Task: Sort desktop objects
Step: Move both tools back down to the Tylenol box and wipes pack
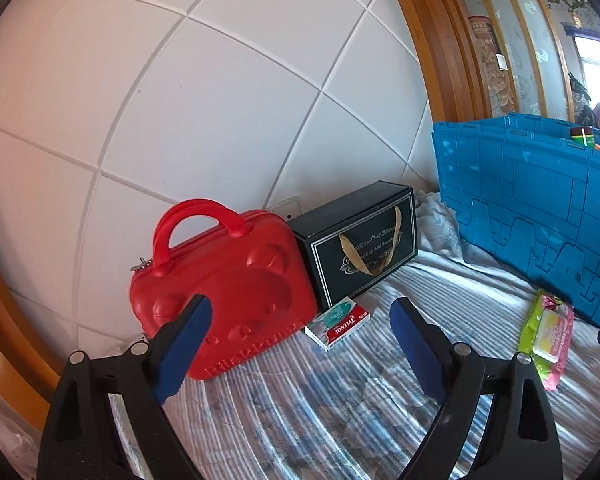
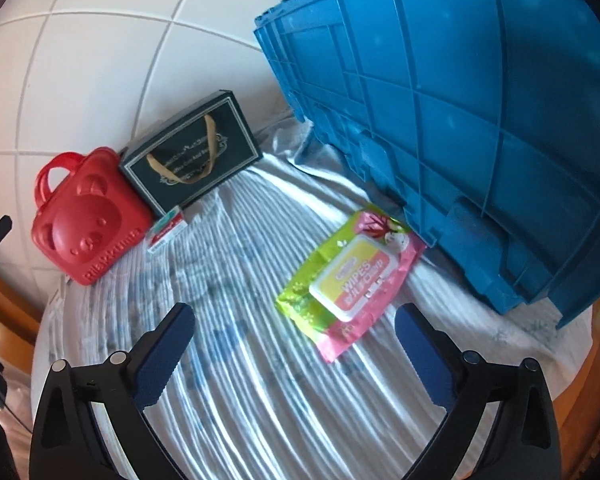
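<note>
— Both claws first: how are they standing?

— Left gripper (image 1: pixel 300 320) is hanging released, its blue pads (image 1: pixel 184 348) spread wide with nothing between them. Right gripper (image 2: pixel 294 324) is likewise gaping and carrying nothing.

— What writing is showing?

— A small red-and-white box (image 1: pixel 337 323) is reading "TYLENOL". The flat green-and-pink pack (image 2: pixel 351 270) is reading "WIPES" on its lid. The dark gift box (image 1: pixel 357 240), with a tan ribbon handle, is showing gilt lettering that looks like "Cup And Saucer", partly hidden. The red bear-face case (image 1: pixel 224 292) is bearing raised letters along its lower edge, too distorted to read surely.

— Where are they lying, and which way are they pointing?

— All are sitting on a striped blue-and-white cloth (image 2: pixel 240 360). The red case and gift box are standing side by side along the cloth's far edge, against the white tiled wall (image 1: pixel 180 100). The Tylenol box is lying flat just in front of the gift box's near corner, its long axis running diagonally. The wipes pack is lying toward the right edge, just beside the blue crate (image 2: pixel 459 120), long axis slanting from the near side toward the crate.

— Any open room?

— The cloth's middle and near edge are lying bare in front of both grippers.
</note>
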A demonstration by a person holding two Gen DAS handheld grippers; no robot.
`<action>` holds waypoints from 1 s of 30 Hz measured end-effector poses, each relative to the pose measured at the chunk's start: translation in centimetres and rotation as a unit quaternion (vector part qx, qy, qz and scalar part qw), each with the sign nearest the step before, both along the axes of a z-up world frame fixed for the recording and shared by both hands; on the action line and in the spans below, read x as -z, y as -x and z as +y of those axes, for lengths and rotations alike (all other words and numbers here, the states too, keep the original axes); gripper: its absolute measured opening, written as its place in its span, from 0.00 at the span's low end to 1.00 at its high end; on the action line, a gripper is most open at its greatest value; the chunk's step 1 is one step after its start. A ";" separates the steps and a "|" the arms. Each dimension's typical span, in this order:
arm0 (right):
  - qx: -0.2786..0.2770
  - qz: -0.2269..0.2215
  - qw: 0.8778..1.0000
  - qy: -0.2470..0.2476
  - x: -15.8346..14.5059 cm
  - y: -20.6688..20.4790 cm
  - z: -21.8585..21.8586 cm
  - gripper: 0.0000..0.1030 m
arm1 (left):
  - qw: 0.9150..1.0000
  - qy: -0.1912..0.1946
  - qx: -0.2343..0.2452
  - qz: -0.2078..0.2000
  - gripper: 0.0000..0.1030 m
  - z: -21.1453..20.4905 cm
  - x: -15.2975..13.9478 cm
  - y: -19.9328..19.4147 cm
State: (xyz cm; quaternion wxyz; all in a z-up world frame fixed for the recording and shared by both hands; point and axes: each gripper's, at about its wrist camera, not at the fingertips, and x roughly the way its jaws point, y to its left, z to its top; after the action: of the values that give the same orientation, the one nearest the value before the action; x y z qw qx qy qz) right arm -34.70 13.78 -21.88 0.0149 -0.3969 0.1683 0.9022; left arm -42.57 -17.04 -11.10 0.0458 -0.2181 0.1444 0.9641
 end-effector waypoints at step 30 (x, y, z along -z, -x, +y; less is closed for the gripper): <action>0.133 -0.138 0.981 -0.029 13.0 10.6 0.5 1.00 | 0.984 0.032 0.122 -0.123 0.89 1.4 14.8 15.7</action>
State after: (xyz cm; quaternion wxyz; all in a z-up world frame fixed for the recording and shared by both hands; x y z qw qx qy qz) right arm -45.25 14.27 -34.90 0.1694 -0.4915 0.1891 0.8330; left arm -58.32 -15.63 -25.87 0.1732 -0.3168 0.1936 0.9122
